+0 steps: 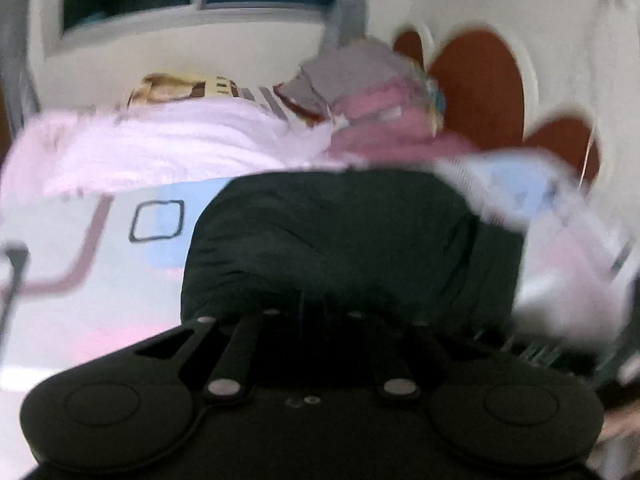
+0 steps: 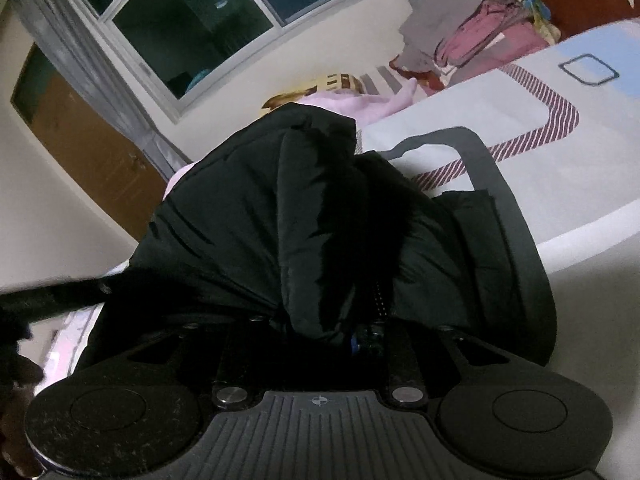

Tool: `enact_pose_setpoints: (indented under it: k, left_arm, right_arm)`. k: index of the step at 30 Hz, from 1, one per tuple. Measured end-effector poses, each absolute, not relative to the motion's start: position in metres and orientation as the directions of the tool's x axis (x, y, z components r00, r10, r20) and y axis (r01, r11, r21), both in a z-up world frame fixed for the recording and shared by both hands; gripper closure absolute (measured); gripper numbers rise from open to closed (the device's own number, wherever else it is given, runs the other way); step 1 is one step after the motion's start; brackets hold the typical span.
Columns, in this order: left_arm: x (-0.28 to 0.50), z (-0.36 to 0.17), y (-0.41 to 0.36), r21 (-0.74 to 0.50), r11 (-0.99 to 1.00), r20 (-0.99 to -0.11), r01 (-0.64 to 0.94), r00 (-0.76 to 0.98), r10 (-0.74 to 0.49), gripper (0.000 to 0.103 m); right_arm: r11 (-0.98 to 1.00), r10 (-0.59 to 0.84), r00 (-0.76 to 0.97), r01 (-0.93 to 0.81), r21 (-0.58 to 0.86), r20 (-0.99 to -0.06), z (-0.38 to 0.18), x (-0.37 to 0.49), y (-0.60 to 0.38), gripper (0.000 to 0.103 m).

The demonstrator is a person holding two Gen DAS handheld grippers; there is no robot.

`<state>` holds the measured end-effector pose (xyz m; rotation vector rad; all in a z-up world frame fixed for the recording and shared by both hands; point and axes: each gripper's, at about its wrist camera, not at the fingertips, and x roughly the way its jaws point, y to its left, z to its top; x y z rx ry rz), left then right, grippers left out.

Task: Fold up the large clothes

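Note:
A black padded jacket (image 1: 344,236) is bunched on the patterned bed sheet (image 1: 120,272). My left gripper (image 1: 316,308) is shut on the jacket's near edge, its fingertips buried in the fabric. In the right wrist view the same jacket (image 2: 260,208) rises in thick folds close to the camera. My right gripper (image 2: 368,328) is shut on a fold of it near the zipper. The left wrist view is blurred by motion.
A pink blanket (image 1: 160,148) lies across the bed behind the jacket. A pile of grey and pink clothes (image 1: 360,88) sits by the headboard and also shows in the right wrist view (image 2: 472,36). A window (image 2: 192,28) and a wooden door (image 2: 88,132) are behind.

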<state>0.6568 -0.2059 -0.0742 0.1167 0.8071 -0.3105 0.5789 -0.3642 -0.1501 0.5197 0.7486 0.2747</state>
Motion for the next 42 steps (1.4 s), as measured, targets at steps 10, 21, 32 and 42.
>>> enact_pose_setpoints:
  k: [10, 21, 32, 42]
  left_arm:
    - [0.649, -0.073, -0.208, 0.028, 0.936, -0.714, 0.350, 0.663, -0.227, 0.094]
    - [0.648, -0.081, -0.206, -0.011, 0.942, -0.698, 0.334, 0.672, -0.246, 0.094]
    - [0.637, -0.056, -0.202, -0.023, 0.924, -0.715, 0.382, 0.639, -0.282, 0.095]
    - [0.567, -0.047, -0.193, -0.033, 0.901, -0.750, 0.434, 0.585, -0.309, 0.089]
  right_arm:
    - [0.948, 0.209, 0.833, -0.044, 0.315, -0.513, -0.075, 0.537, -0.352, 0.060]
    - [0.977, 0.136, 0.761, 0.001, 0.211, -0.634, -0.115, 0.581, -0.318, 0.072]
    - [0.989, 0.117, 0.742, -0.026, 0.146, -0.660, -0.104, 0.573, -0.323, 0.070]
    - [0.977, 0.205, 0.682, -0.106, 0.183, -0.702, -0.086, 0.486, -0.296, 0.071]
